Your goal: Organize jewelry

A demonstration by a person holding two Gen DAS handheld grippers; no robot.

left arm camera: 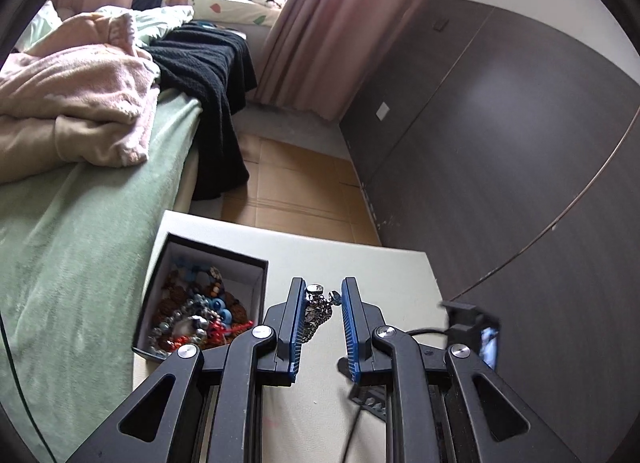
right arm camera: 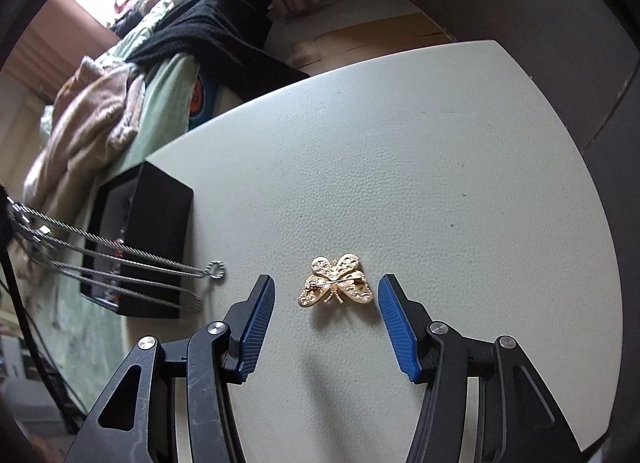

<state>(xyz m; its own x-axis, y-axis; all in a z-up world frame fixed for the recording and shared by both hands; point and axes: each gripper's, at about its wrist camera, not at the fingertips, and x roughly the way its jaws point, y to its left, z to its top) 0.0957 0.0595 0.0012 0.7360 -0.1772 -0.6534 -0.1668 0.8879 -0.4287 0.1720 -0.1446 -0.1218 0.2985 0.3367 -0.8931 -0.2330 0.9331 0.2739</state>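
L tool [left arm camera: 323, 305] clenched on silver chain [left arm camera: 316, 313], bound for box [left arm camera: 256, 263] at surface's bed-side edge; R tool [right arm camera: 326, 295] released, straddling butterfly brooch [right arm camera: 335, 281] — next, pinch it.

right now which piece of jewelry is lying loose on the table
The gold butterfly brooch, lying alone on the table between the right gripper's open fingers. The beaded pieces are in the black box.

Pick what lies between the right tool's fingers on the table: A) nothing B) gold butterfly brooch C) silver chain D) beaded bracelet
B: the gold butterfly brooch lies on the table between the open fingers of the right tool, untouched by either.
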